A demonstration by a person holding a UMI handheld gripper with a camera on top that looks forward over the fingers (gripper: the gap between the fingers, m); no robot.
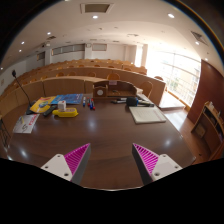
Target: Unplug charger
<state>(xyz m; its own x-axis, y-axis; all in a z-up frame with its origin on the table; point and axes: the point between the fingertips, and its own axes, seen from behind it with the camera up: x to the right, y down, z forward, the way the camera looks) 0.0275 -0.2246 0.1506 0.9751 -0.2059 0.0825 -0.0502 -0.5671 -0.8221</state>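
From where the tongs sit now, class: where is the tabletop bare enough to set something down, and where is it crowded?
Bare: the brown table just ahead of the open tongs, up to the white tray. Crowded: beyond the left finger, around the yellow object and blue items; the far middle by the dark device.

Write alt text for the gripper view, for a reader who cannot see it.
The gripper hovers open and empty over a brown wooden table, its two pink-padded fingers spread apart. Beyond them lie a yellow and blue item, a dark device and a flat pale tray. Wooden benches and bright windows fill the background; no charger can be made out.
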